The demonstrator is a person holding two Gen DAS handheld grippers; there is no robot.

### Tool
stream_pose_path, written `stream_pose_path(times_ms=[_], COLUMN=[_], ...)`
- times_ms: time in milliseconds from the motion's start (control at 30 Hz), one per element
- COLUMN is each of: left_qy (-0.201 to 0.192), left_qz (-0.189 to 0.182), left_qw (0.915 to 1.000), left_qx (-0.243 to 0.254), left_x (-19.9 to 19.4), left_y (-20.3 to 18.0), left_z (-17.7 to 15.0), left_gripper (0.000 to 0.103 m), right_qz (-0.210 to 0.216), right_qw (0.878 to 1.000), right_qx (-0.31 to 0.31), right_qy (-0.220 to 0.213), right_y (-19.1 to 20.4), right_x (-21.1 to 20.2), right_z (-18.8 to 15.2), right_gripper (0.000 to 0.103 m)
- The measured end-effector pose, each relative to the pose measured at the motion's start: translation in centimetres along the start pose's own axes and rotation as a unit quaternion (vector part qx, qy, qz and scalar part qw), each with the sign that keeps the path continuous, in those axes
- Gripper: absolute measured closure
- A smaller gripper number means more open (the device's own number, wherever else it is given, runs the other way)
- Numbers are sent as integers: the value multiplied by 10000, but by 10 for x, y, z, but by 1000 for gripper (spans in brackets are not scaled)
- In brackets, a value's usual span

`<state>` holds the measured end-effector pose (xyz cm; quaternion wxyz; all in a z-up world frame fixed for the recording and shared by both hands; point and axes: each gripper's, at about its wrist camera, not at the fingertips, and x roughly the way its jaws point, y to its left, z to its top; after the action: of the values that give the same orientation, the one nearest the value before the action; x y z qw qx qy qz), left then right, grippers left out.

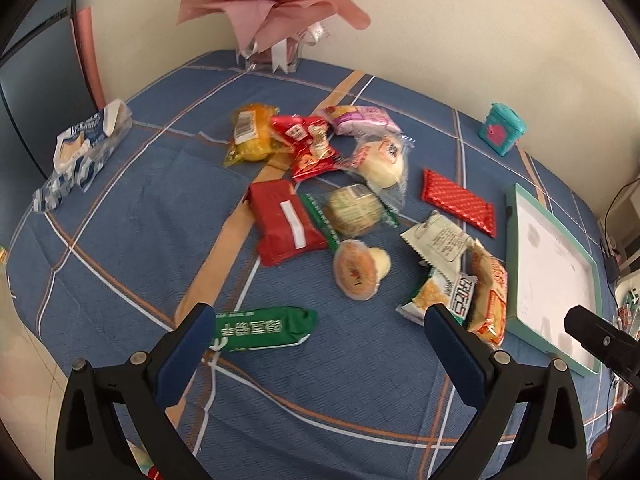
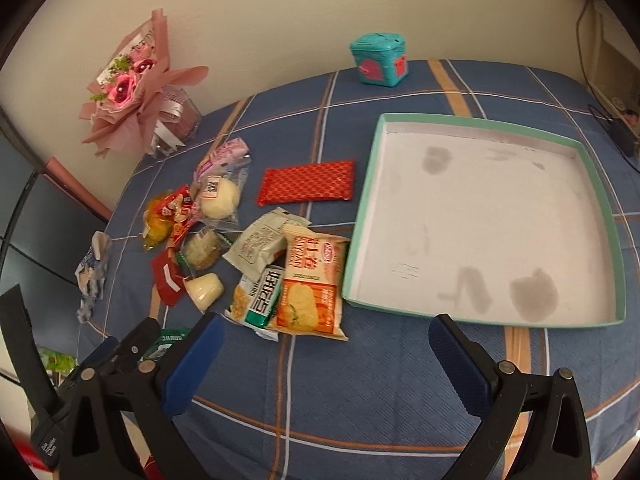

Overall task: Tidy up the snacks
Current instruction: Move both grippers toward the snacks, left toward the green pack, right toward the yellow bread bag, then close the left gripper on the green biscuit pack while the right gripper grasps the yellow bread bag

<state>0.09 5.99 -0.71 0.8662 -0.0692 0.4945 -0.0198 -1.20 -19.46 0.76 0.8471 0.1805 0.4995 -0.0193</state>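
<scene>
While the shallow white tray with the teal rim [image 2: 478, 222] is lying bare on the right side of the desk [image 2: 360, 380], which is wearing a blue plaid cloth, the sorting is, as far as I can judge, not yet begun: nothing is sitting inside the tray, and every snack is lying loose on the cloth to its left.

The left tongs [image 1: 320, 330] are hanging released above the near edge, jaws wide apart and gripping nothing. Just ahead of the left jaw a green plastic packet with white lettering [image 1: 262, 328] is lying flat, the closest candidate for that hand.

The right tongs [image 2: 328, 342] are likewise spread and empty, hovering over bare cloth between the snack pile and the tray. Nearest to them an orange and cream crisp bag [image 2: 312, 284] is resting beside the tray's left wall, with a green and white wrapped bar [image 2: 260, 300] overlapping its left edge and a pale cream sachet [image 2: 262, 242] just behind.

Farther back a flat red quilted foil pack [image 2: 306, 182] is lying alone near the tray's far corner. The rest are crowding together: a dark red soft pack with a white strip [image 1: 284, 222], a round bun in clear wrap [image 1: 354, 210], a white bun in clear film [image 1: 382, 164], a yellow cake in clear wrap [image 1: 250, 134], a red printed sachet [image 1: 310, 146], a pink and purple pouch [image 1: 362, 118] and a small domed cake [image 1: 358, 268].

So everything is waiting to be moved; the whole task is lying ahead.
</scene>
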Motion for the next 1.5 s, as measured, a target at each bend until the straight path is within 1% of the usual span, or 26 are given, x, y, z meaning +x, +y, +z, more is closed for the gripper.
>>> stream_pose_path(times_ms=[100,200,333,400,467,700,867,933,1033,1167,1267,1300,1367,1433,1467,1500], left_qy=[125,212,443,537,557,534,512,518,608,639,737,788,884,909,904,893], left_qz=[40,72,19,36,115,168,109,175,175,171,116,102,113,140,145,152], left_qw=[9998,9995,9984,9979,9978,9980,9976,9974,9968,9967,9960,9955,9943,9938,9937,9937], left_qx=[-117,-219,-361,-374,-349,-292,-444,-473,-483,-477,-498,-524,-577,-627,-641,-653], left_x=[7,16,28,33,36,42,40,39,44,47,52,55,60,61,61,60], left_y=[8,17,24,25,25,25,34,37,38,36,36,37,38,40,41,41], left_z=[1,0,-3,-4,-3,0,3,3,2,1,-1,-2,-4,-5,-6,-6], left_gripper=[0,0,0,2,2,2,2,2,2,2,3,4,11,20,22,28], right_qz=[-16,30,-23,-64,-107,-182,-220,-224,-134,-111,-88,-78,-73,-50,-44,-41], right_qw=[10000,9997,9987,9981,9975,9957,9950,9947,9942,9943,9943,9942,9941,9942,9943,9945], right_qx=[-18,13,80,96,101,108,122,144,208,140,159,166,180,196,194,186], right_qy=[82,261,498,600,690,903,969,989,1044,1051,1055,1064,1066,1059,1048,1032], right_y=[4,5,5,5,6,8,8,8,8,11,11,11,10,9,9,9], right_x=[8,20,36,44,52,72,79,81,84,84,85,86,88,88,88,87], right_z=[2,3,1,0,0,-3,-3,-2,-3,-4,-4,-4,-5,-5,-5,-5], right_gripper=[0,0,11,14,21,26,29,32,37,43,44,44,44,45,46,47])
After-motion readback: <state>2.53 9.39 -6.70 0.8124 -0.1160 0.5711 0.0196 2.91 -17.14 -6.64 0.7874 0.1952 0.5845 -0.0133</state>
